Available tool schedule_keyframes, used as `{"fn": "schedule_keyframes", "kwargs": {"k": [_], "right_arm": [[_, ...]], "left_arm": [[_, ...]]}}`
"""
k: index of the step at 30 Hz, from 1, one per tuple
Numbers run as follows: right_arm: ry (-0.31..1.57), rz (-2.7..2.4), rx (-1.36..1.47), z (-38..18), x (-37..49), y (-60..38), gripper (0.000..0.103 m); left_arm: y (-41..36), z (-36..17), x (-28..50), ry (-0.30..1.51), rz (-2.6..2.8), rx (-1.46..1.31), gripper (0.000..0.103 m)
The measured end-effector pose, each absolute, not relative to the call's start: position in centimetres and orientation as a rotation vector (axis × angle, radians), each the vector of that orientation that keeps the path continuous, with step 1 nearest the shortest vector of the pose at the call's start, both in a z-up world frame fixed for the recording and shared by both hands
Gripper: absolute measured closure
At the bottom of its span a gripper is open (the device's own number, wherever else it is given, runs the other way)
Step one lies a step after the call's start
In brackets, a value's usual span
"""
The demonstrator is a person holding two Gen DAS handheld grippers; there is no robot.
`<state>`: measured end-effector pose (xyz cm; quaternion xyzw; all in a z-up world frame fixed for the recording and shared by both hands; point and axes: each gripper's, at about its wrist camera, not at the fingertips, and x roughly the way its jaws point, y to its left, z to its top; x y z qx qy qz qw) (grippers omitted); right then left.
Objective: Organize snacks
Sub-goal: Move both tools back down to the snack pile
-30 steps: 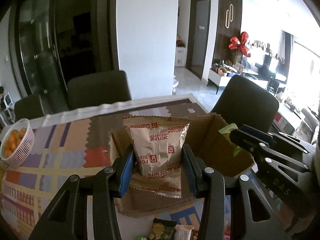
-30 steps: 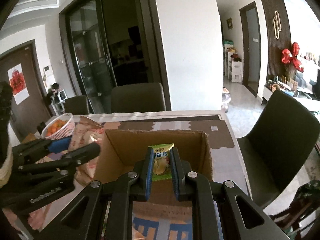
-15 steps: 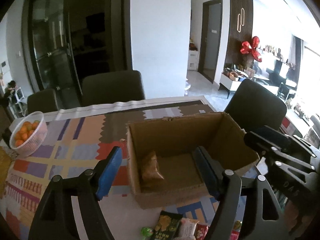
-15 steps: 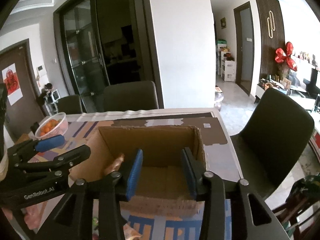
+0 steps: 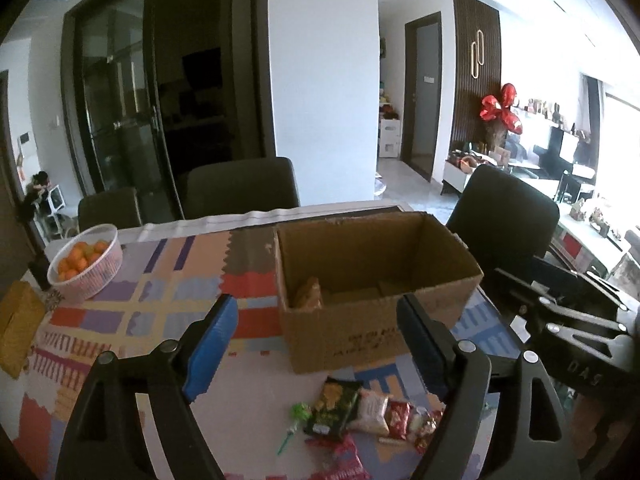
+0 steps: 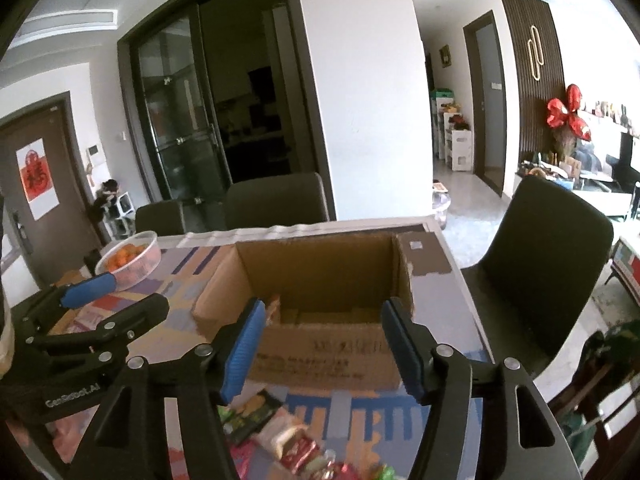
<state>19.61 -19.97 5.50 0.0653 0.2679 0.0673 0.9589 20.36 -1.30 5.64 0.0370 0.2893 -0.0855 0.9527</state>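
Observation:
An open cardboard box (image 5: pixel 384 332) stands on the patterned table; it also shows in the right wrist view (image 6: pixel 324 356). A tan biscuit packet (image 5: pixel 307 294) leans inside its left wall, and its edge shows in the right wrist view (image 6: pixel 273 307). A pile of loose snack packets (image 5: pixel 360 408) lies in front of the box, also low in the right wrist view (image 6: pixel 276 432). My left gripper (image 5: pixel 316 344) is open and empty, above the table in front of the box. My right gripper (image 6: pixel 322 344) is open and empty, in front of the box.
A white bowl of oranges (image 5: pixel 86 266) sits at the far left of the table. A yellow-brown object (image 5: pixel 18 332) lies at the left edge. Dark chairs (image 5: pixel 240 188) stand behind the table and one (image 6: pixel 548 264) at its right.
Both grippers opened and let go: the biscuit packet and the green packet dropped into the box. Both grippers then pulled back and up from the box.

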Motion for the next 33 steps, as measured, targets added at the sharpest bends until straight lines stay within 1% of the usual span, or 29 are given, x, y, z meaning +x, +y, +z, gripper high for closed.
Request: {"fn": "schedule_keyframes", "kwargs": {"k": [5, 7, 14, 33], "right_arm": [[0.56, 0.139, 0.131, 4.5, 17.3, -19.6, 0.036], [0.566, 0.132, 0.119, 4.0, 16.4, -19.5, 0.034], [0.61, 0.122, 0.113, 2.3, 14.4, -19.4, 0.033], [0.869, 0.078, 0.144, -6.2, 12.2, -19.9, 0.033]], "left_arm": [[-0.8, 5.1, 18.0, 0.591, -0.163, 0.061, 0.018], [-0.7, 4.6, 17.2, 0.6, -0.153, 0.063, 0.018], [-0.8, 2.5, 15.0, 0.657, -0.154, 0.07, 0.018], [-0.8, -6.0, 14.0, 0.892, -0.142, 0.075, 0.018]]}}
